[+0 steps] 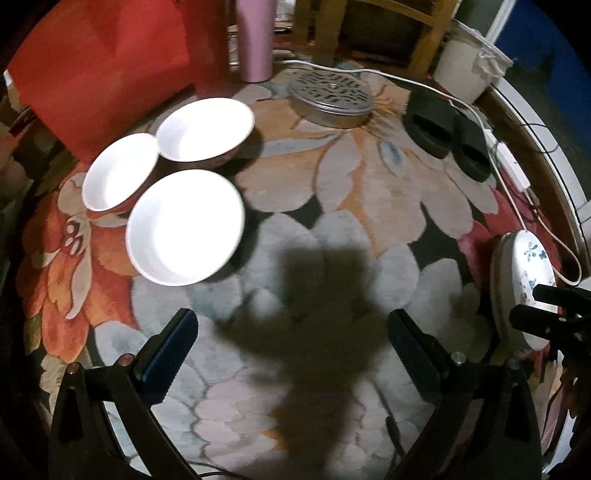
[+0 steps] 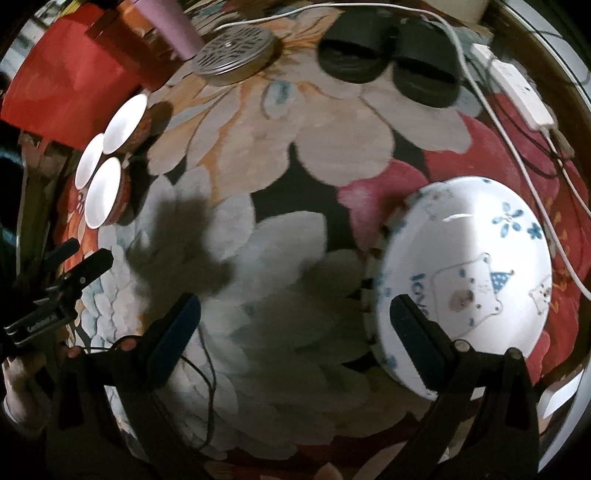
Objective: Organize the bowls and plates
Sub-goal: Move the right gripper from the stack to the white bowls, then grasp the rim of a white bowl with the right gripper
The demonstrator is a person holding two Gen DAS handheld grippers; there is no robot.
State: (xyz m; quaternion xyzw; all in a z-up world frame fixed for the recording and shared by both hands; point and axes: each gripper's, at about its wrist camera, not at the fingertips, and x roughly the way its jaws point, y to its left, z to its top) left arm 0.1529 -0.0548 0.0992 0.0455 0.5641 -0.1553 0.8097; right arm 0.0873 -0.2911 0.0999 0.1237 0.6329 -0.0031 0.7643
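Both tools gape wide, holding nothing: left tool, right tool. Three white bowls cluster far left; one patterned plate lies right.

Floral rug clutter, non-task items only.
Round perforated metal tin sits on the rug's far part; pink tumbler upright just left of and behind the tin; red bag or box further left of the tin. Pair of black slippers side by side to the right of the tin. White cable runs behind the tin, past the slippers, to a white power strip right of them. White bucket and wooden chair legs behind the tin, off the rug.
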